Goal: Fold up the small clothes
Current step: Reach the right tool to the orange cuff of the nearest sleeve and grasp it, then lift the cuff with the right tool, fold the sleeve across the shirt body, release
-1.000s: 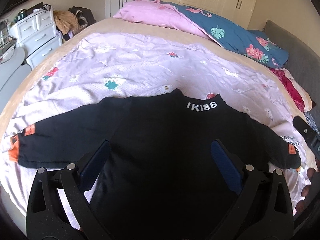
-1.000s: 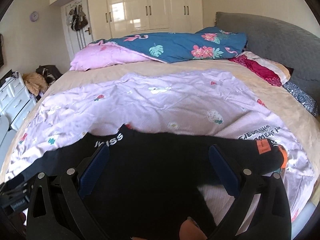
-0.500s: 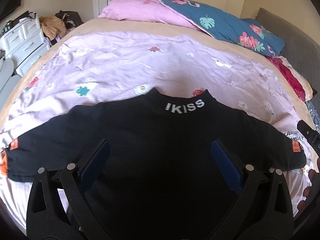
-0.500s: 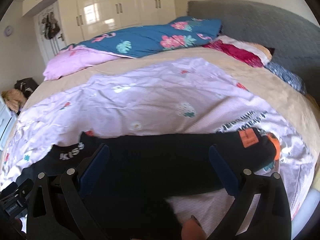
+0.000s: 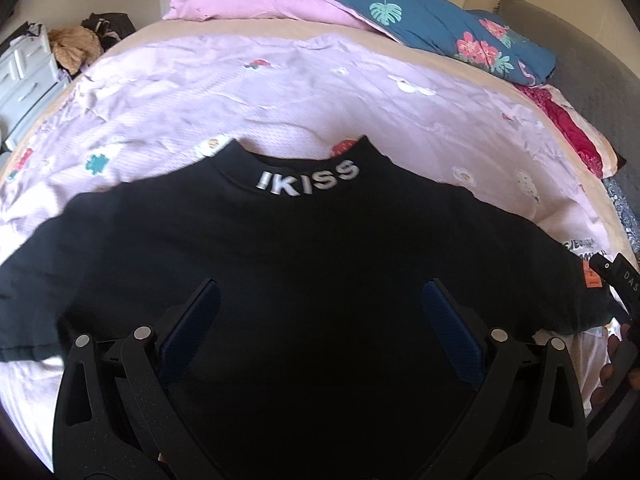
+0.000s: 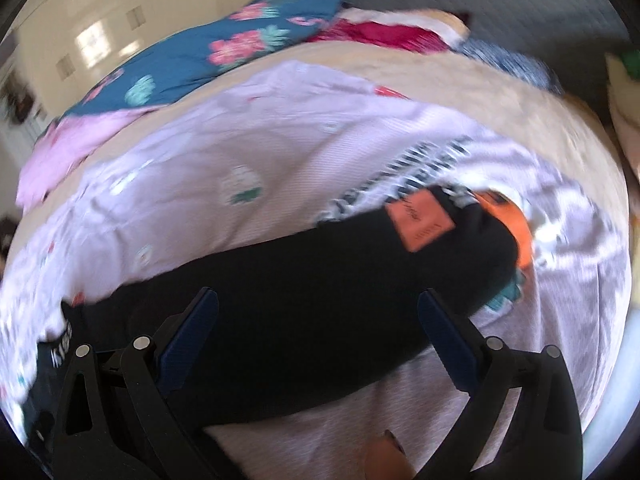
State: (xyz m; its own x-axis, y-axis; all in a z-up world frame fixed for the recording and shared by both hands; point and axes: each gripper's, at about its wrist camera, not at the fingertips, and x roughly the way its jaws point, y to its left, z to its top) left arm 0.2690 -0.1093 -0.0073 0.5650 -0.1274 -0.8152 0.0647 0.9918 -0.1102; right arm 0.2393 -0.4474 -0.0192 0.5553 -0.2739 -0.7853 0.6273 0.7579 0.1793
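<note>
A black sweater [image 5: 320,264] with white "IKISS" collar lettering lies spread flat on the lilac sheet [image 5: 280,96] near the bed's front edge. The left gripper [image 5: 320,316] and right gripper [image 6: 318,316] hover wide open, empty. A floral quilt [image 5: 432,24] lies at the far edge.

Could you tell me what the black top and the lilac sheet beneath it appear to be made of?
The black top looks like a soft, matte knit, probably cotton jersey: it drapes limply and shows no sheen. The lilac sheet looks like thin woven or lightly quilted fabric, with fine creases and printed motifs. Exact fibres cannot be told.
</note>
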